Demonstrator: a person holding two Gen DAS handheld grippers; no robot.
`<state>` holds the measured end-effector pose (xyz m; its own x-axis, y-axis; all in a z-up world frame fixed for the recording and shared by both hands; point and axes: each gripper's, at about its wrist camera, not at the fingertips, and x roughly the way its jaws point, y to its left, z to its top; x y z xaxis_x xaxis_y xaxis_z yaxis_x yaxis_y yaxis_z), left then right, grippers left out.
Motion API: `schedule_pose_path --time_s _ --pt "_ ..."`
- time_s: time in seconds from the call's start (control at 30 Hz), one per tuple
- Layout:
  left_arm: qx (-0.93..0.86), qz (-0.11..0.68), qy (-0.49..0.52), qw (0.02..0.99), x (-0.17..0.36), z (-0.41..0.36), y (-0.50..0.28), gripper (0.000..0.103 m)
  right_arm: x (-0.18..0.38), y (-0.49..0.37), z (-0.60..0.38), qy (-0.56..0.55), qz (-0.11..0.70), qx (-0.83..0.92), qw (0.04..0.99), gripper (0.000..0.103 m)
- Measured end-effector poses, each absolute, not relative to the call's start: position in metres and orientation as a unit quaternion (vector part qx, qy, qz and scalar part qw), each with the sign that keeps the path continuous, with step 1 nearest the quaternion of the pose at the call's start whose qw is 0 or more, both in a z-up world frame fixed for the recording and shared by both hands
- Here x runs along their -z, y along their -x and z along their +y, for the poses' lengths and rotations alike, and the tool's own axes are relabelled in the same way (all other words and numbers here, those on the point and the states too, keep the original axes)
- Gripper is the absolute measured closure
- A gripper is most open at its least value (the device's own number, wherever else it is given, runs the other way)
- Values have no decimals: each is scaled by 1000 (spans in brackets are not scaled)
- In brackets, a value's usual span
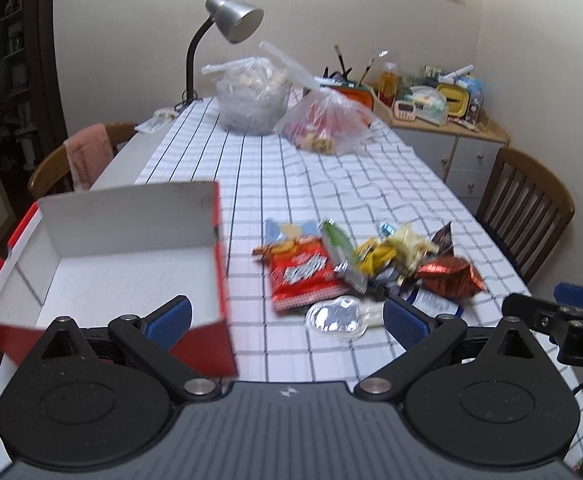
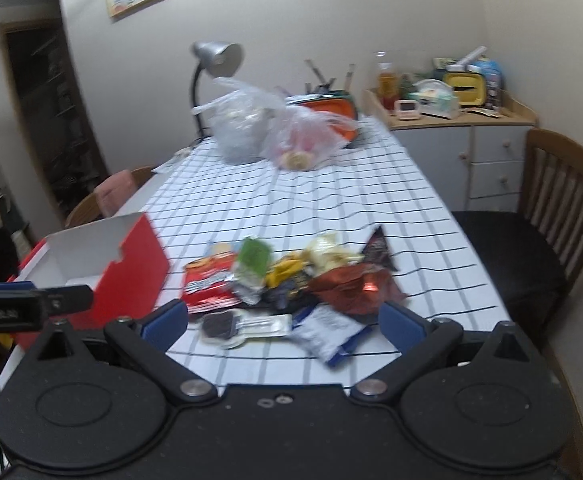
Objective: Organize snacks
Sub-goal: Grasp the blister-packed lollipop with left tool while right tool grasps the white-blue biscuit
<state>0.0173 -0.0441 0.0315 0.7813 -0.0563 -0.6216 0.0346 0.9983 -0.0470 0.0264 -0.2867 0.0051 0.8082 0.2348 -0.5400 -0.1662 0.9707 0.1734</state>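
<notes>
A pile of snack packets (image 1: 367, 264) (image 2: 291, 276) lies on the checked tablecloth: a red packet (image 1: 305, 276) (image 2: 209, 282), a green one (image 1: 337, 240) (image 2: 253, 258), a yellow one (image 1: 375, 256), a dark red foil one (image 1: 449, 278) (image 2: 355, 284) and a white-blue one (image 2: 325, 332). An open red box (image 1: 131, 248) (image 2: 111, 264) with a white inside stands left of the pile. My left gripper (image 1: 287, 320) is open, low over the near edge between box and pile. My right gripper (image 2: 283, 320) is open above the nearest packets. Neither holds anything.
Two clear plastic bags (image 1: 251, 96) (image 1: 325, 122) and a desk lamp (image 1: 227, 32) stand at the table's far end. Wooden chairs (image 1: 525, 208) (image 1: 71, 160) flank the table. A cluttered cabinet (image 1: 451, 120) sits at the back right.
</notes>
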Motion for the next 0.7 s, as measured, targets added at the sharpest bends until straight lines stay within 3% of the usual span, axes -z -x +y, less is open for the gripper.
schedule_pose_path --time_s 0.27,0.7 --pt "52 319 -5 946 -25 -79 -42 0 12 -47 -309 -46 312 -96 944 4" --pt "74 384 -29 920 37 -113 -87 1 66 -89 -302 34 377 -168 910 11"
